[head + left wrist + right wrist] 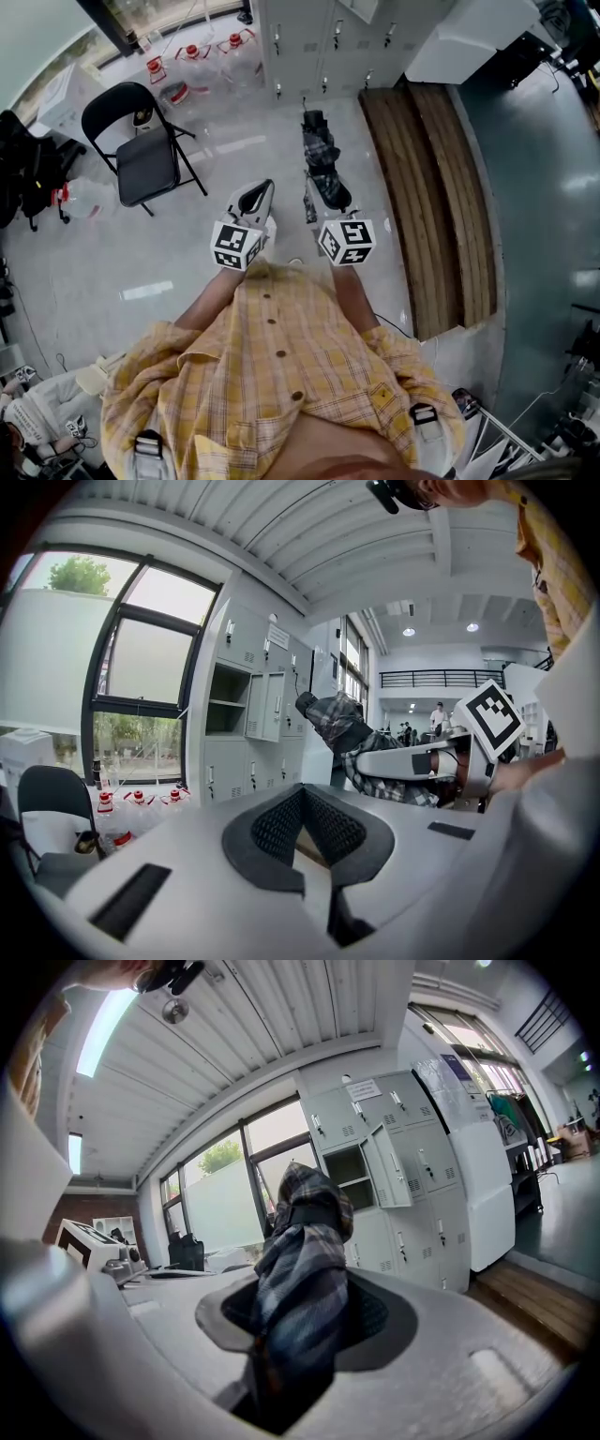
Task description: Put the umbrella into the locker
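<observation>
A folded plaid umbrella point(322, 155) sticks out forward from my right gripper point(326, 200), which is shut on its lower part. In the right gripper view the umbrella point(302, 1269) fills the gap between the dark pads and points toward the grey lockers point(412, 1176). One locker compartment point(349, 1168) stands open with its door swung aside. My left gripper point(265, 193) is beside it to the left, shut with nothing held. The left gripper view shows the pads point(281, 827) meeting at the tip, the umbrella point(339, 726) to the right, and the open locker compartment point(228, 703) ahead.
A black folding chair point(142, 150) stands on the left. Water bottles point(192, 56) line the wall by the window. A long wooden bench point(441, 187) runs along the right. A white cabinet point(469, 37) stands beside the lockers point(319, 42). The floor is pale and glossy.
</observation>
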Tool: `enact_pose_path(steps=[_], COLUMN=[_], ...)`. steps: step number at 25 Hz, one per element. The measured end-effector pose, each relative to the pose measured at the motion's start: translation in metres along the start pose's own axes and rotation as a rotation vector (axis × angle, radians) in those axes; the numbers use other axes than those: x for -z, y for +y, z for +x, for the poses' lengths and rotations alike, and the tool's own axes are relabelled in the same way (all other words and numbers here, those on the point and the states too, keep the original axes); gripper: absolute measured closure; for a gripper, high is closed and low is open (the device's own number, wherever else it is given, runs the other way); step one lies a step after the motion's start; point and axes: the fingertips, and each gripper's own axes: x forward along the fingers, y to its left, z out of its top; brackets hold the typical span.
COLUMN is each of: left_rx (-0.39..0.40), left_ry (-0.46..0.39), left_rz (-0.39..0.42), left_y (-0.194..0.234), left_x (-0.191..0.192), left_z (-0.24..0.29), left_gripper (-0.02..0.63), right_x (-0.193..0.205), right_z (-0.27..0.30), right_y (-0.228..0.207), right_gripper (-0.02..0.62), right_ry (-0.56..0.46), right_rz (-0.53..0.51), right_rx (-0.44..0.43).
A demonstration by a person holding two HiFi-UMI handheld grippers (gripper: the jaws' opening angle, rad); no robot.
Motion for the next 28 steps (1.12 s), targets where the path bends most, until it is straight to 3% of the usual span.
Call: enact_pose_path(steps=[4, 9, 22, 28], left_rx=[0.005, -0.004, 0.027, 0.045], left_ry=[-0.002, -0.015, -0.004, 0.035], left_rz=[-0.006, -0.039, -0.054, -0.043], left_y=[-0.003, 0.020, 0.103, 0.141], left_x=[0.025, 0.020, -0.029, -0.036], left_z=[0.020, 0.058, 0.171, 0.206], left_gripper=[0.601, 0.601, 0.601, 0.601], right_x=[0.021, 0.015, -0.054, -0.066], right_z=[0.010, 0.045, 0.168, 0.222], right_y=[-0.019, -0.042, -0.092, -0.110], right_gripper=[0.416, 0.416, 0.414, 0.414], right_ry=[0.014, 0.049, 0.031, 0.046], right_rz=[0.001, -0.012, -0.013, 0.007], right_rx=[-0.011, -0.012, -0.007, 0.012])
